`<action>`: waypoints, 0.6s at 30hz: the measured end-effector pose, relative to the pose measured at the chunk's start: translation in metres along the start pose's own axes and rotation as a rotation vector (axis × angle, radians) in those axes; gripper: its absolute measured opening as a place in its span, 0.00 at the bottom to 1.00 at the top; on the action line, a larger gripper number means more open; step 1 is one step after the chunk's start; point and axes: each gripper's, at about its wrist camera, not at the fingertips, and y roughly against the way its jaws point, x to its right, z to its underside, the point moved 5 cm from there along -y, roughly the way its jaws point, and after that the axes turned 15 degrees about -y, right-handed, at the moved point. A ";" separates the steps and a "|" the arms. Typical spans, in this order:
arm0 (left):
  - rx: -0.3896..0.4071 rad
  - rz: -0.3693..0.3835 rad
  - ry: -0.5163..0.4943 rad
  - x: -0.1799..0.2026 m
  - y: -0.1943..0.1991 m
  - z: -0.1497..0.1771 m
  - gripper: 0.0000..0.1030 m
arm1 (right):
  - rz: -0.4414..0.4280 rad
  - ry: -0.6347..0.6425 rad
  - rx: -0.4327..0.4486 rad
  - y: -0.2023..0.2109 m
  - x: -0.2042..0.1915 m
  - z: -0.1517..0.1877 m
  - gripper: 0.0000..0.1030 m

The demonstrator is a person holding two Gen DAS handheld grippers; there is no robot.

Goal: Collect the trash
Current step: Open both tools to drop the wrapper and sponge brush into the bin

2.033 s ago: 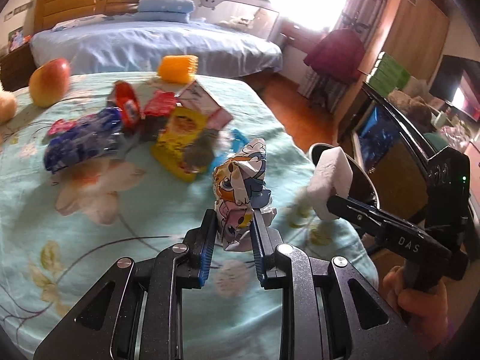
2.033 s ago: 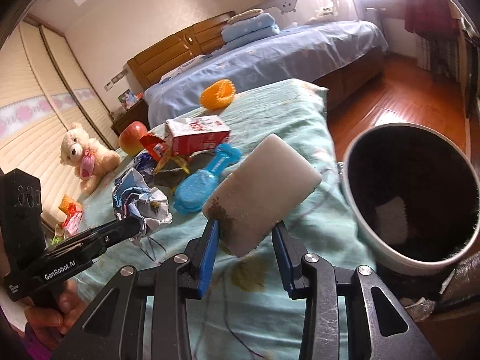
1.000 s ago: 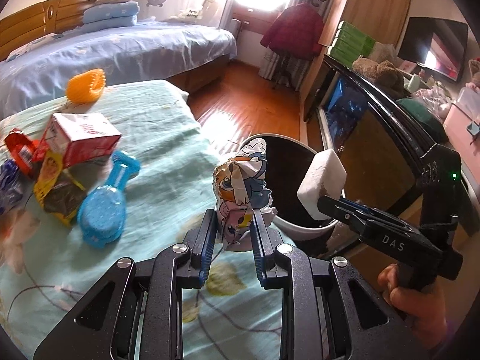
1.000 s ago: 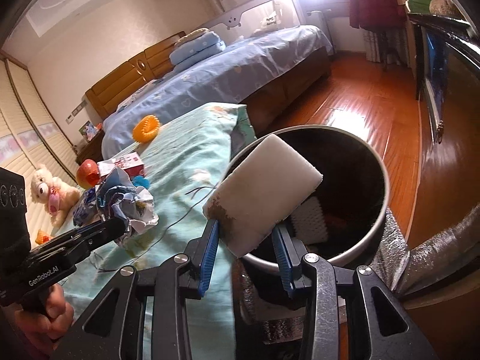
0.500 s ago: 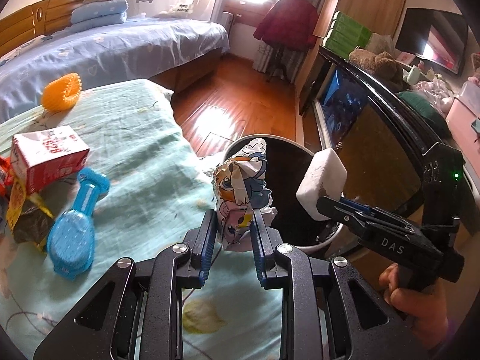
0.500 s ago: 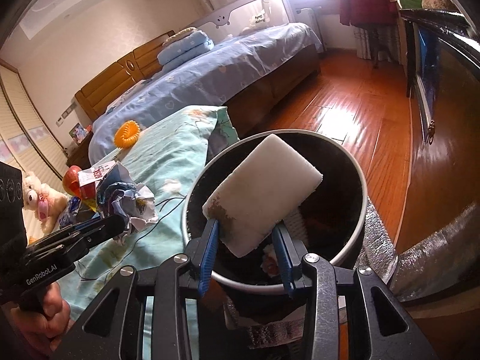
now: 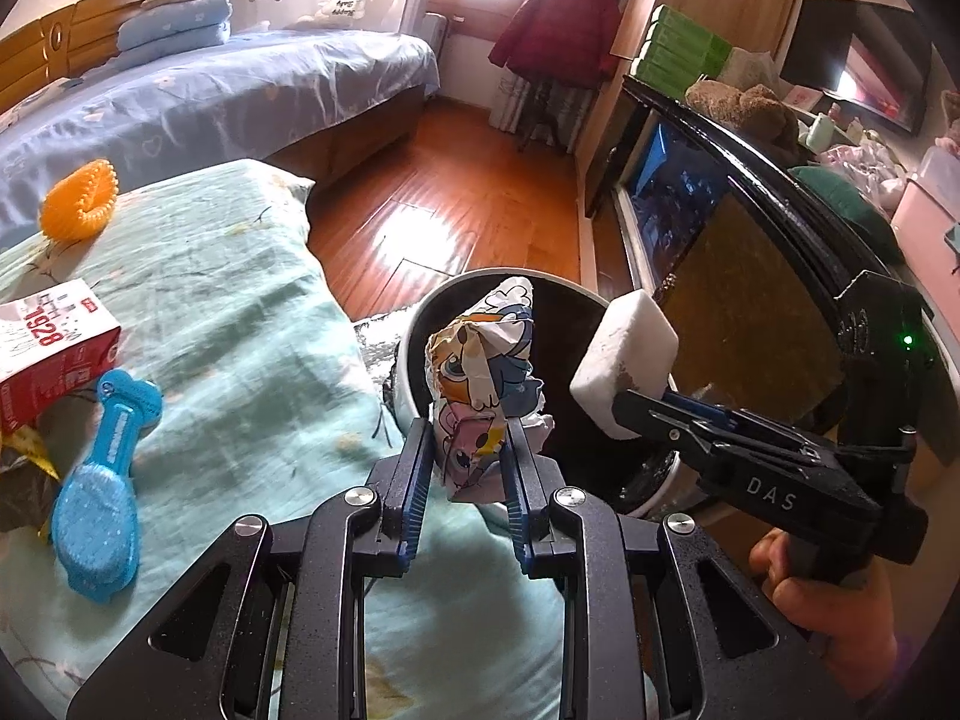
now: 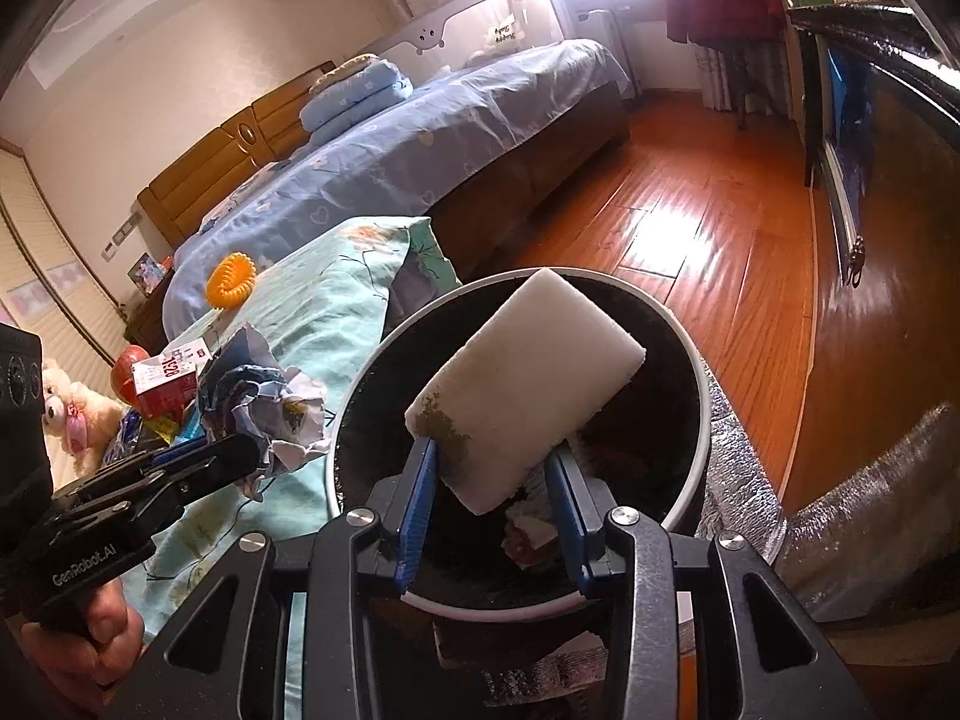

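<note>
My left gripper (image 7: 468, 456) is shut on a crumpled cartoon-print wrapper (image 7: 483, 378) and holds it at the near left rim of the round black bin with a white rim (image 7: 414, 330). The wrapper also shows in the right wrist view (image 8: 264, 402). My right gripper (image 8: 489, 480) is shut on a white foam block with a dirty corner (image 8: 528, 384), held over the bin's opening (image 8: 360, 396). The block also shows in the left wrist view (image 7: 624, 354). Some trash lies in the bin's bottom (image 8: 528, 534).
On the teal bedspread (image 7: 240, 324) lie a blue brush (image 7: 102, 498), a red and white carton (image 7: 48, 348) and an orange ring toy (image 7: 78, 201). An apple (image 8: 126, 369) and a teddy bear (image 8: 72, 414) lie farther left. A dark cabinet (image 7: 750, 276) stands right of the bin.
Both grippers have moved right, away from the bedspread toward the bin. The foam block now hangs over the bin's opening and the wrapper has come to its rim.
</note>
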 end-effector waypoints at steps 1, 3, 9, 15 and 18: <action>-0.002 0.000 -0.002 0.001 -0.001 -0.001 0.21 | 0.000 -0.002 -0.004 -0.001 0.001 0.000 0.37; -0.005 -0.001 -0.008 0.003 -0.003 -0.002 0.21 | -0.001 -0.005 -0.010 -0.002 0.002 0.000 0.37; -0.014 0.003 -0.018 0.006 -0.009 -0.005 0.21 | 0.005 -0.010 -0.012 -0.002 0.007 -0.003 0.39; -0.020 -0.008 -0.025 0.007 -0.012 -0.006 0.40 | 0.004 -0.030 -0.017 -0.003 0.010 -0.008 0.45; -0.013 -0.012 -0.013 0.003 -0.007 -0.003 0.48 | 0.008 -0.043 -0.012 -0.002 0.011 -0.011 0.51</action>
